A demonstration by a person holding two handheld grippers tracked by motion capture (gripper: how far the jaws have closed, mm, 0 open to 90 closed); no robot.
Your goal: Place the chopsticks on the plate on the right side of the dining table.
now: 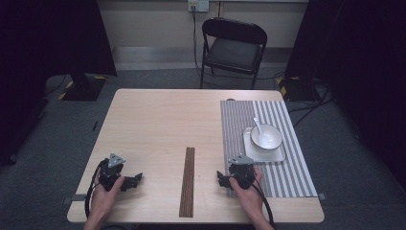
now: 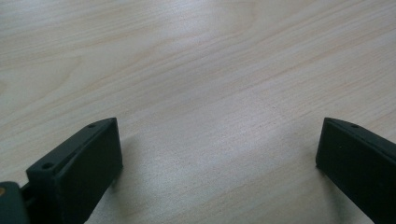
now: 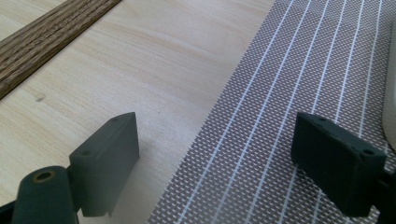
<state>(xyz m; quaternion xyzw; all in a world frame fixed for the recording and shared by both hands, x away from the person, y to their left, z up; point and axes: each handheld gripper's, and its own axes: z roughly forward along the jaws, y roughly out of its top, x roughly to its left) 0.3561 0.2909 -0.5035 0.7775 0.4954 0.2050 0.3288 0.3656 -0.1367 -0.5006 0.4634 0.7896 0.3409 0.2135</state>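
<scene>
Nothing had been picked up yet, as far as the views showed. The left tool [image 1: 135, 180] rested low on the bare tabletop [image 1: 158, 124] near the front left edge, its jaws spread wide with only wood grain between them. The right tool [image 1: 221, 178] sat at the front edge of the striped placemat [image 1: 239, 124], jaws also wide apart and holding nothing; in the right gripper view they straddled the mat's border, one jaw over wood and one over the weave.

The white bowl [image 1: 266, 136] with a spoon [image 1: 258, 125] in it stood on a pale square plate [image 1: 280, 155], all resting on the placemat just beyond the right tool. A dark wooden strip [image 1: 188, 182] lay flat between the two tools, apart from both.

By my reading, the work was at its start: both hands were parked, the dishware was undisturbed, and every reach, grasp and placement was left to do. The bowl set, nearest the right tool, looked the likely first target.
</scene>
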